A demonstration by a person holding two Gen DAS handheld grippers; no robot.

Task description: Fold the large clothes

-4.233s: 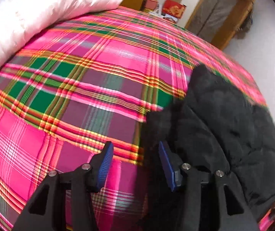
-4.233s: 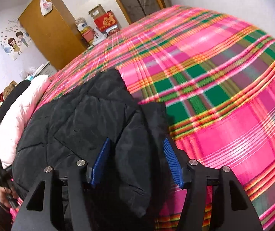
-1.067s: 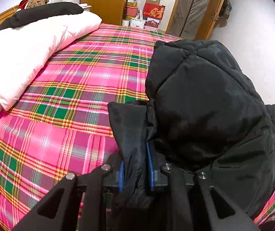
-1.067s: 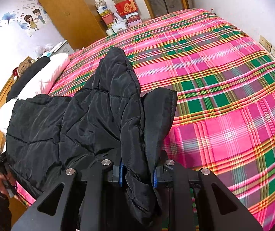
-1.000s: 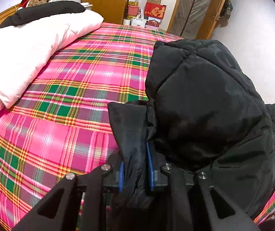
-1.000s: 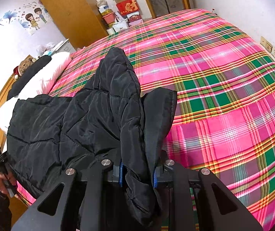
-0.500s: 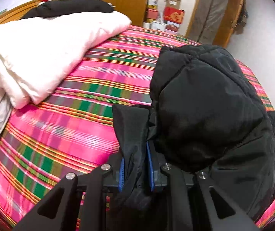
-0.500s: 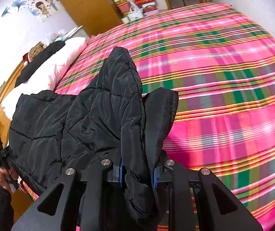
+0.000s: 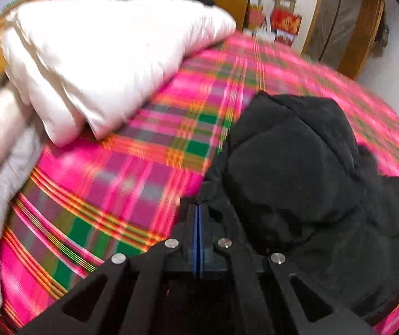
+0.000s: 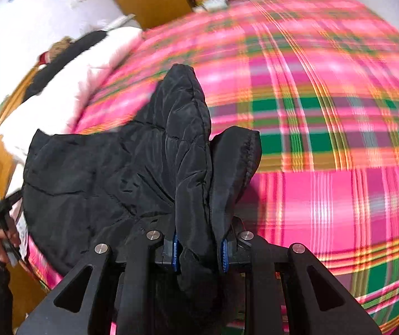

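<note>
Jacket (image 10: pixel 121 173) hem pinched by right gripper (image 10: pixel 198 248); plaid bedspread (image 10: pixel 324 106) bare rightward.

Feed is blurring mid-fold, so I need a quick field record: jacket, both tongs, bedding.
jacket: black, quilted, bunched on the plaid bed
left tongs: shut, pads together, no fabric visible between them
right tongs: shut on a thick fold of the jacket
bedding: white duvet beside the jacket
</note>
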